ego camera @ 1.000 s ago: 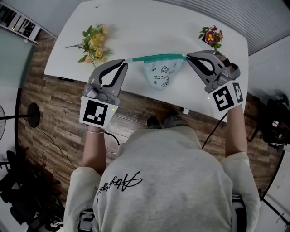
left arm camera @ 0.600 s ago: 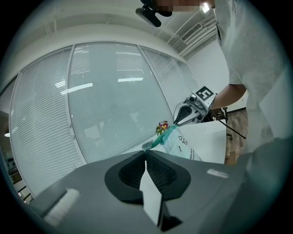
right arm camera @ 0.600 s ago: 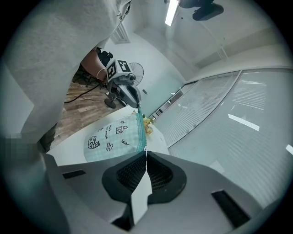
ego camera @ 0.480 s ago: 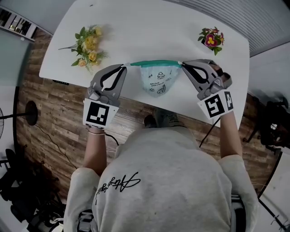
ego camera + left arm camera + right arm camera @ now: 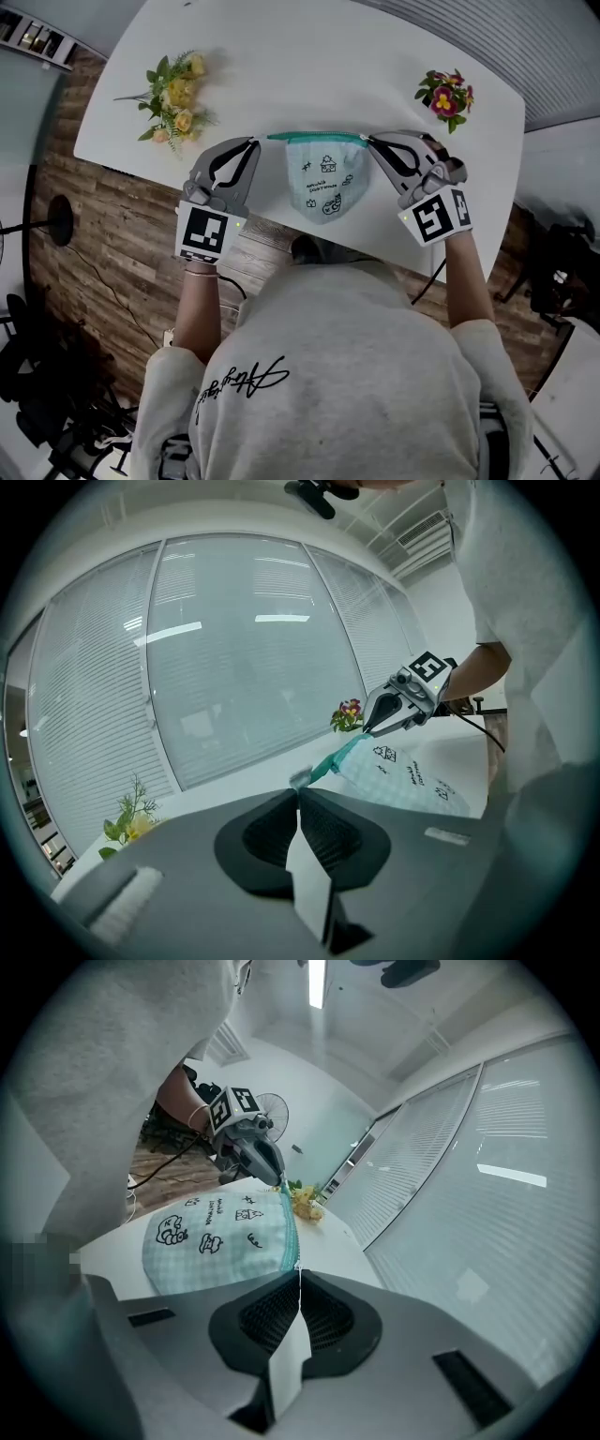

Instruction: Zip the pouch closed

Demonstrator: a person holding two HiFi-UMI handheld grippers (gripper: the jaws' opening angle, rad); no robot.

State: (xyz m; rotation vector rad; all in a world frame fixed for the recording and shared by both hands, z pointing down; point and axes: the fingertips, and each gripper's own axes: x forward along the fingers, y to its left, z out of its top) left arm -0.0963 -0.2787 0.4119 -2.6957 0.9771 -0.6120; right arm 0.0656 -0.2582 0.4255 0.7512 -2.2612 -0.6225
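Broadly, one white desk (image 5: 281, 56) is filling the top of the head view, its far half giving open room and its curved near edge running just below the work. Two grippers are facing each other above that edge. The left gripper (image 5: 255, 142) is clamping its jaws on the grey tab (image 5: 300, 778) at one end of the teal zip (image 5: 319, 137), and the right gripper (image 5: 367, 141) is pinching the other end. One checked pouch (image 5: 323, 183) is hanging taut between them; whether it is touching the desk I cannot tell. Two flower bunches are lying well apart, the yellow bunch (image 5: 173, 94) near the left corner and the pink bunch (image 5: 445, 94) near the right edge.
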